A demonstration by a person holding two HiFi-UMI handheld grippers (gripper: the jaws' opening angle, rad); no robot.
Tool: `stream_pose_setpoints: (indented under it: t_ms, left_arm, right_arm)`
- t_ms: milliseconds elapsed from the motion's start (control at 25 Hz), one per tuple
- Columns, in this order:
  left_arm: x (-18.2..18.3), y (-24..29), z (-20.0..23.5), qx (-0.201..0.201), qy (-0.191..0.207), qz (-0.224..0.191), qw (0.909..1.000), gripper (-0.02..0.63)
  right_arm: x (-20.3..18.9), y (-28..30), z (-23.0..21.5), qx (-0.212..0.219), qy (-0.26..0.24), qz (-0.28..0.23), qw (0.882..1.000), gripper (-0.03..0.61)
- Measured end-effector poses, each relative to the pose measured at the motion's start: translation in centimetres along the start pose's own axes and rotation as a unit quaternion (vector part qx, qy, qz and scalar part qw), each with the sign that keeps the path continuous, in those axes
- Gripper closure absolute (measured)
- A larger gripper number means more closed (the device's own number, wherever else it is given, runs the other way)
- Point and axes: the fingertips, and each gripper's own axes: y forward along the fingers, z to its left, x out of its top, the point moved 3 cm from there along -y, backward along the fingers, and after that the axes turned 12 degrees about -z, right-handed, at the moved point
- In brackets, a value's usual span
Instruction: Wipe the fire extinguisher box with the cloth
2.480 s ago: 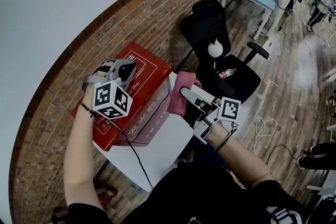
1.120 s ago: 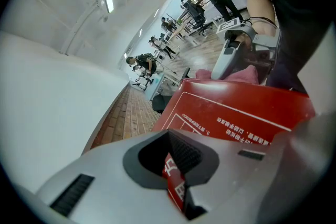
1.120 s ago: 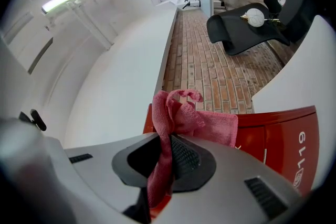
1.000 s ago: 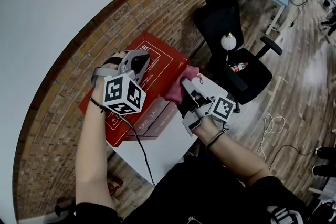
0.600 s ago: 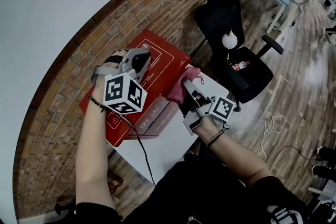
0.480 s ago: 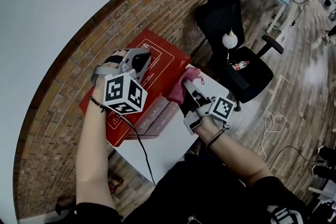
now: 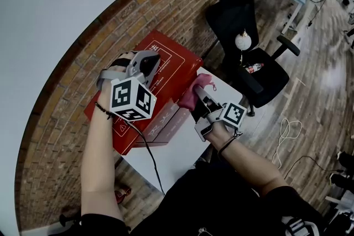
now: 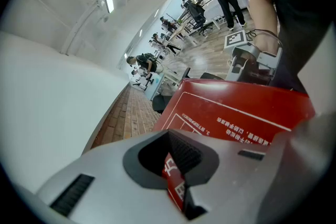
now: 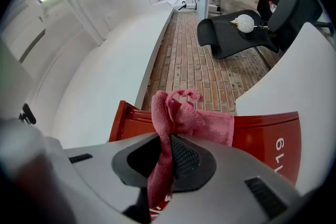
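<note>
The red fire extinguisher box (image 7: 166, 66) lies on a white table (image 7: 171, 146) against the brick wall. My left gripper (image 7: 148, 65) rests on the box's printed top and is shut; in the left gripper view its jaws (image 8: 176, 165) are closed, with the red top (image 8: 236, 118) showing behind them. My right gripper (image 7: 202, 99) is at the box's right end, shut on a pink cloth (image 7: 194, 91). In the right gripper view the cloth (image 9: 184, 118) bunches out of the closed gripper (image 9: 165, 160) and lies against the red box face (image 9: 268, 144).
A black office chair (image 7: 243, 36) with a white ball and a bottle on its seat stands just beyond the table. The brick wall (image 7: 72, 63) runs behind the box. Cables lie on the wooden floor (image 7: 287, 130). People stand at desks far off.
My right gripper has sunk a little with the cloth along the box's right end. The left gripper has stayed on the box top.
</note>
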Motion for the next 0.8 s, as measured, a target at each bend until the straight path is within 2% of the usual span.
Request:
stream_pose_setpoints:
  t_ms: [800]
  left_arm:
    - [0.1,-0.1,0.0,0.001,0.000,-0.001,1.0000,0.586]
  right_arm:
    - [0.1,-0.5,-4.4,-0.049,-0.023,0.000,0.999,0.514]
